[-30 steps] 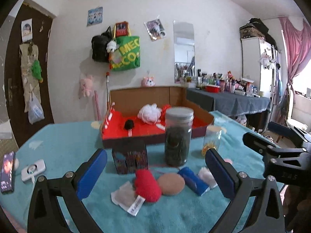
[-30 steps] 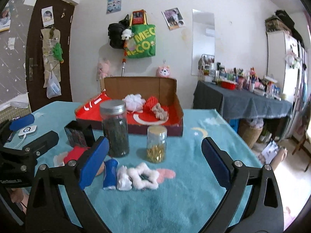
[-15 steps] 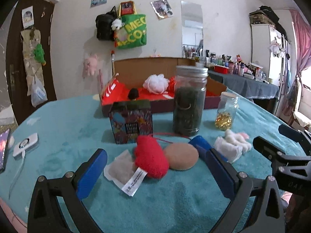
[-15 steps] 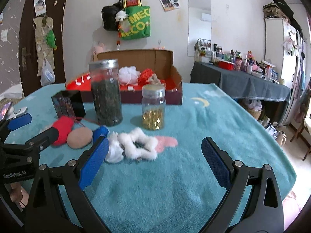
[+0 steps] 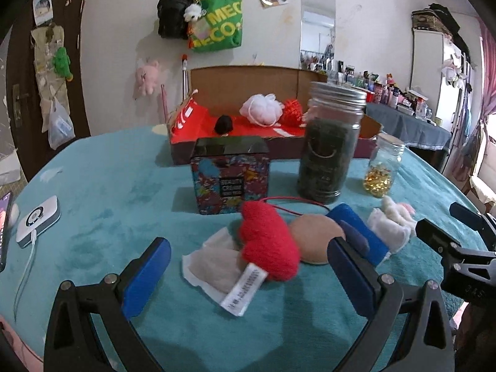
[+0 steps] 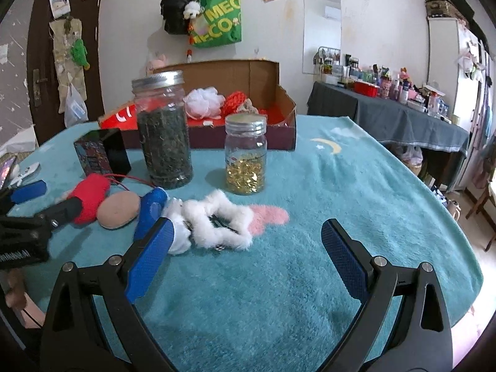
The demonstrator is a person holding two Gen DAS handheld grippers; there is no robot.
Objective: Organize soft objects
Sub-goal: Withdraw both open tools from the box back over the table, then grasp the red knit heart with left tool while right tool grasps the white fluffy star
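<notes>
Both jaws are spread wide, nothing gripped. The left gripper is held over the red plush heart, the right gripper by the white fluffy star, near the table's front edge.

My left gripper reaches forward low over the tabletop, its jaws spread wide with nothing between them. The blue pads face each other across a broad gap, carried on black arms with silver bolts near the pad ends. My right gripper sits alongside it, level and pointing the same way, jaws equally wide apart and empty. From the left camera, the right gripper's black frame and one blue-tipped finger show at the right edge; from the right camera, the left gripper's black frame and a blue pad show at the left edge. Neither pair of jaws touches anything.
</notes>
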